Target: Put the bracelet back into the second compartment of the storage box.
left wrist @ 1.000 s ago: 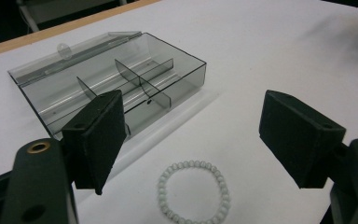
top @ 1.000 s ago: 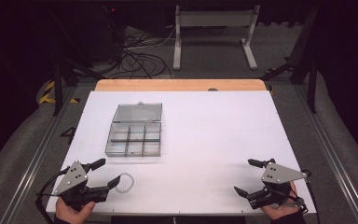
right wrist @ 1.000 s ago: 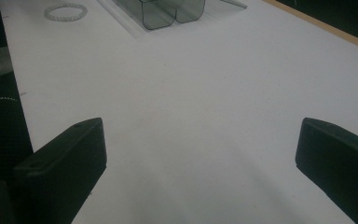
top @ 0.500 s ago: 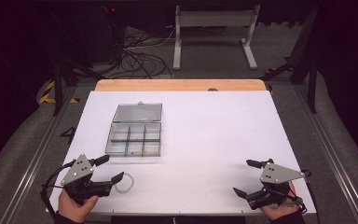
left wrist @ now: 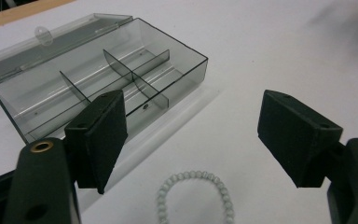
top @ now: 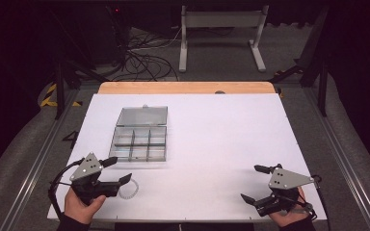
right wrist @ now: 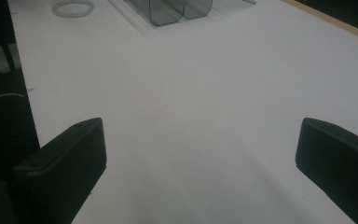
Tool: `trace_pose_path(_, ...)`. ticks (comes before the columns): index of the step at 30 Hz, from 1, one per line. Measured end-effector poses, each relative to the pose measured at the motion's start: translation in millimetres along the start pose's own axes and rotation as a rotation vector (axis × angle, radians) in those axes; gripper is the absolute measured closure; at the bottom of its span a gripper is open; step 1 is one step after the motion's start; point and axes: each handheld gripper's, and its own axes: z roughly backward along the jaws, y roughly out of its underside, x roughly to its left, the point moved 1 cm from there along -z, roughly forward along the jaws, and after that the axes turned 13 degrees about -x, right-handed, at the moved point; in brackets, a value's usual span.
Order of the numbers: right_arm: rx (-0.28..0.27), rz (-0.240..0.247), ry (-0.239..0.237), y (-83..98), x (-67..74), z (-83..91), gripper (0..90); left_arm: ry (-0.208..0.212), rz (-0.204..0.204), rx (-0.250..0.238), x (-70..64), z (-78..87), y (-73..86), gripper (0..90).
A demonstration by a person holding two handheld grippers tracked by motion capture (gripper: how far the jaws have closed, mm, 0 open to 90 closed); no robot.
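Small white beaded bracelet (left wrist: 196,196) lying on the desk between the spread jaws of the left tongs (top: 114,169)

The bracelet is seen untouched just beyond the left tongs' jaws, which are held wide, close in front of the clear smoke-grey plastic compartment box (top: 139,137) with its lid laid open. The right tongs (top: 256,183) are held wide as well, well apart at the near right corner of the white-covered desk (top: 221,134). Beyond the desk, grey floor, tangled black cables (top: 142,50) and a white metal stand (top: 220,29) are seen in a dark room
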Motion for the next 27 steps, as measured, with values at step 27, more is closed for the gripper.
trace_pose_path(27,0.016,0.005,-0.017,0.7,1.1,-3.1,2.6,0.011,0.045,0.291,10.1,-13.1,-7.8,40.7)
